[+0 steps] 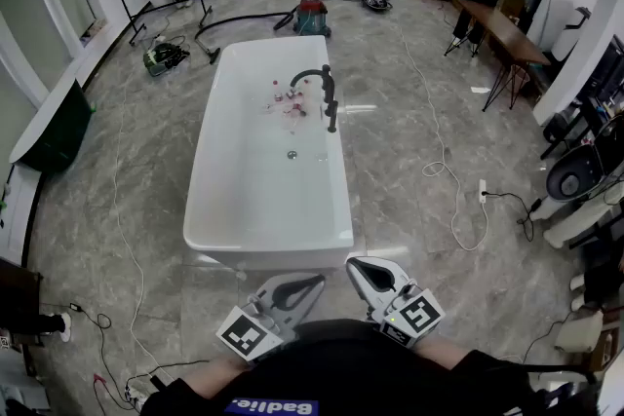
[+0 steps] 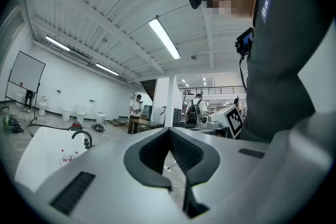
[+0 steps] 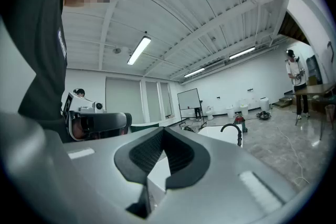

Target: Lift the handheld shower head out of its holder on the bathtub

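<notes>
Head view: one bathtub, one black faucet, left claw and right claw both closed.

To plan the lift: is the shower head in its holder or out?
In. The shower head stands upright at the bathtub rim, beside the faucet.

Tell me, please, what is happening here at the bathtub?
A person stands at the near end of a white bathtub with a gripper in each hand. The left gripper and the right gripper are held close to the body, both with jaws shut and nothing between them. The black handheld shower head sits in its holder on the tub's right rim, well away from both grippers, so the lift has not yet begun.
</notes>
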The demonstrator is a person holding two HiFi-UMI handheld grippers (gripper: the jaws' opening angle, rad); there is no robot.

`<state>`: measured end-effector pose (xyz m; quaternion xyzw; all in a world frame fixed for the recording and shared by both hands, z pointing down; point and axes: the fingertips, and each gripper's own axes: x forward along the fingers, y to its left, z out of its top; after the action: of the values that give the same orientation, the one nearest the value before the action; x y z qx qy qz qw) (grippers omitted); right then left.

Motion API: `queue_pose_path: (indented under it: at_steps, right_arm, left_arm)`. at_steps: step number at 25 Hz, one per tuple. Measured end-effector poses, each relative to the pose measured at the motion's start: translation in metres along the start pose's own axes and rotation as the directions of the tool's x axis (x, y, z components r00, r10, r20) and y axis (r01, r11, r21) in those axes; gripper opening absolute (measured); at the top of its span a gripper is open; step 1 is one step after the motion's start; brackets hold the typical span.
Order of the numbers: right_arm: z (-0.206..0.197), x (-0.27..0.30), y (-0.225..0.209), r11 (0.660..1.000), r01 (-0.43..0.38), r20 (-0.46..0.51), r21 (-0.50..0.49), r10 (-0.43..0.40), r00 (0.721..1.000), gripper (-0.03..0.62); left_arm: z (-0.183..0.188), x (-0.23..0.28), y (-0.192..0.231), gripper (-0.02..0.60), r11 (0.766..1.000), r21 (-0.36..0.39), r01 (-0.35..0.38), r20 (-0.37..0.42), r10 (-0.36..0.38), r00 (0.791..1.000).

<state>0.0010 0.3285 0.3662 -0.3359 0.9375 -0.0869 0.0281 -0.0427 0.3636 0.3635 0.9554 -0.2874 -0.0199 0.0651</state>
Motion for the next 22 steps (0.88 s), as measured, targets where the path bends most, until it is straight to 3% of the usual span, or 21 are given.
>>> queue_pose_path:
  at_steps: [13,22]
  right_arm:
    - [-0.017,-0.006,-0.002,1.000,-0.025,-0.013,0.011,0.025,1.000,0.000]
    - [-0.019,-0.036,-0.011,0.999,-0.047,0.003,0.006,0.047,0.999,0.002]
  left_arm:
    - [0.000,0.003,-0.001,0.005,1.000,-0.005,-0.015,-0.006,0.015,1.000]
    - [0.000,0.012,-0.022,0.005,0.997,0.009,-0.072,0.000,0.072,0.997]
